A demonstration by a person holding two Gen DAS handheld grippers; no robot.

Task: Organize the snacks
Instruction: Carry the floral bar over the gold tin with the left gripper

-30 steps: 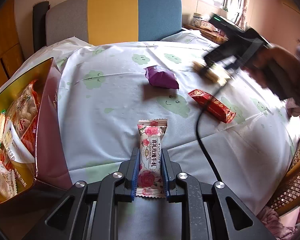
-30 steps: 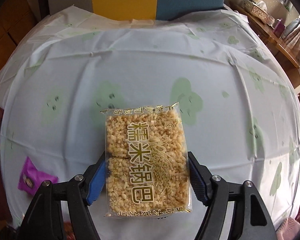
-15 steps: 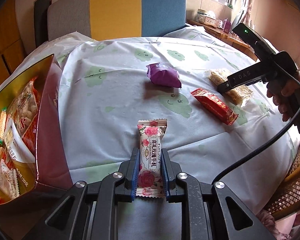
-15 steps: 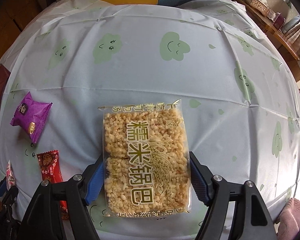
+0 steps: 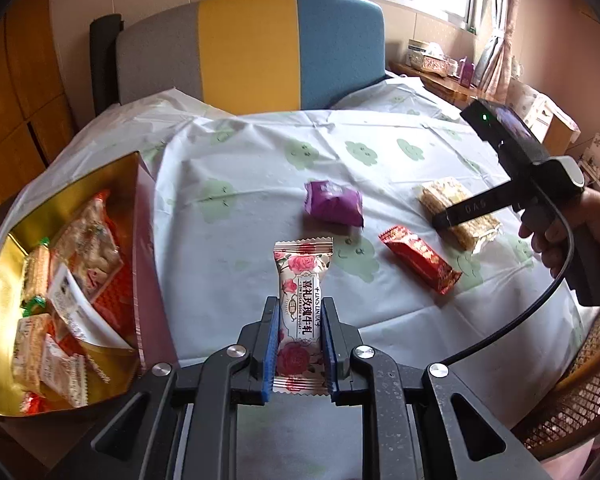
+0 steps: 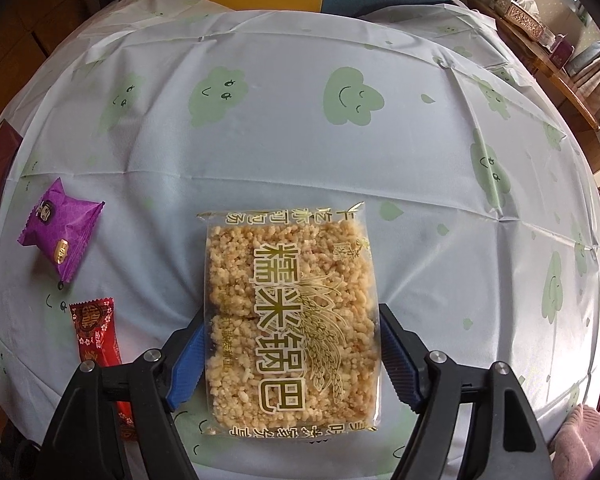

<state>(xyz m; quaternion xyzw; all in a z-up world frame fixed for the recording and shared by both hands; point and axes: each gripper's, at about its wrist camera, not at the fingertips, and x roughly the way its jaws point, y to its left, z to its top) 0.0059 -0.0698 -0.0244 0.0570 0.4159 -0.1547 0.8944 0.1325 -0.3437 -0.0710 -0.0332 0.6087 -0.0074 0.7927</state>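
Partly done, by look of it: gold-lined bag (image 5: pixel 72 184) at table's left edge already holds several wrapped snacks, orange and pale packets piled inside. Left gripper (image 5: pixel 299 344) clamped on rose nougat bar (image 5: pixel 302 308), raised near bag. Right gripper (image 6: pixel 290 360) jaws just been opening, pads apart around rice cracker pack (image 6: pixel 292 320) lying on tablecloth (image 6: pixel 300 128). Purple packet (image 5: pixel 333 203) and red packet (image 5: pixel 418 258) loose on cloth, likely still to sort.

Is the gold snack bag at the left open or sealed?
Open. In the left wrist view the gold bag gapes wide, its gold lining exposed and many wrapped snacks visible inside.
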